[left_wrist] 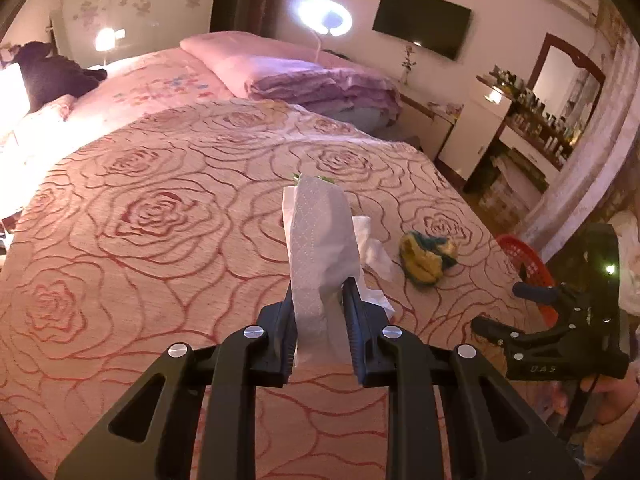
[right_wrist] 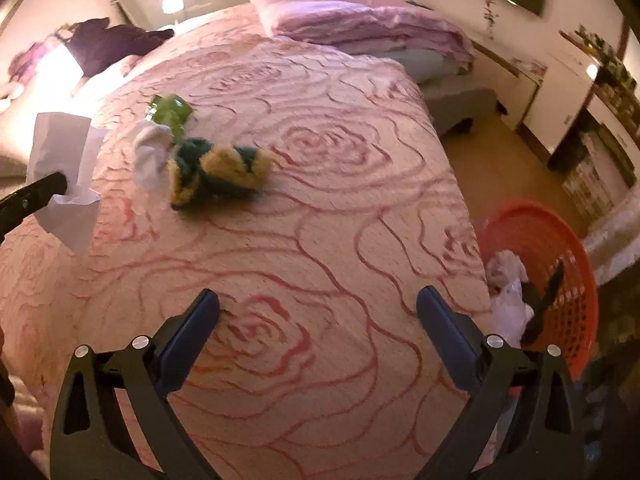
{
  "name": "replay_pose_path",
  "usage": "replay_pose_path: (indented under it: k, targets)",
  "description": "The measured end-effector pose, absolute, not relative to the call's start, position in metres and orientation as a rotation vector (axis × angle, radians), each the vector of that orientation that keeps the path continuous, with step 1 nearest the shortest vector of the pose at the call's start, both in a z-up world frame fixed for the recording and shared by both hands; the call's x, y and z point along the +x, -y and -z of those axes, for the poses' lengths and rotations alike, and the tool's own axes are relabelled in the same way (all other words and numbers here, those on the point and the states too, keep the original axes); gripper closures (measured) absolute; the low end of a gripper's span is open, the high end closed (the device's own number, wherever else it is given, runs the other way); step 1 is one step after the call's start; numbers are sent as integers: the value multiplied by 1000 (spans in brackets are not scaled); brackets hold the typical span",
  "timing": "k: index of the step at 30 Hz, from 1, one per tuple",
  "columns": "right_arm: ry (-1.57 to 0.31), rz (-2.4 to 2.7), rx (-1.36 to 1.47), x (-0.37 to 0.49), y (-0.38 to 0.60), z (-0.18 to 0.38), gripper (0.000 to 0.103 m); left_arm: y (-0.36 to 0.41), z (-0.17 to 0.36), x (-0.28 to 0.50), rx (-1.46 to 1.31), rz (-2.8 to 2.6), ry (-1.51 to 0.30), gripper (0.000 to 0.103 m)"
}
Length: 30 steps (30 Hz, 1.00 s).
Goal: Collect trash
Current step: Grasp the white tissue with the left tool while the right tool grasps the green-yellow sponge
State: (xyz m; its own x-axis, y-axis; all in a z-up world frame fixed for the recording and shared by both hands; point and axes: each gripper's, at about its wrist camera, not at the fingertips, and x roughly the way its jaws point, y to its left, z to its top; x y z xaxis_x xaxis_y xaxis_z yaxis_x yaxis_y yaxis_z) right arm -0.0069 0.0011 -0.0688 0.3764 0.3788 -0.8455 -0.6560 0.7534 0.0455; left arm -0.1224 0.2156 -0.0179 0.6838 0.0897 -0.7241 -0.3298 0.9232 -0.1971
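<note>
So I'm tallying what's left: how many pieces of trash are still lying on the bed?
3: a crumpled white tissue, a green wrapper behind it, and a yellow-green wad beside it. More may be hidden.

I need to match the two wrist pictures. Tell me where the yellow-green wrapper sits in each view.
Left wrist: the wrapper lies on the bed right of centre, just right of the tissue that the left gripper holds.
Right wrist: the wrapper lies upper left of centre, right of the held tissue.
Shared landmark: the red basket, by the bed's right edge in both views.
</note>
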Motion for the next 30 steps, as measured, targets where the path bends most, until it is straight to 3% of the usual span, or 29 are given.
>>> replay_pose_path:
  k: [14, 21, 30]
  targets:
    - [-891, -777, -307, 9, -68, 45, 8, -228, 22, -132, -373, -277, -790, 82]
    - [-952, -790, -323, 16, -88, 61, 39, -228, 24, -133, -374, -283, -795, 82]
    - [-959, -776, -301, 15, -84, 62, 47, -232, 30, -129, -380, -302, -809, 82]
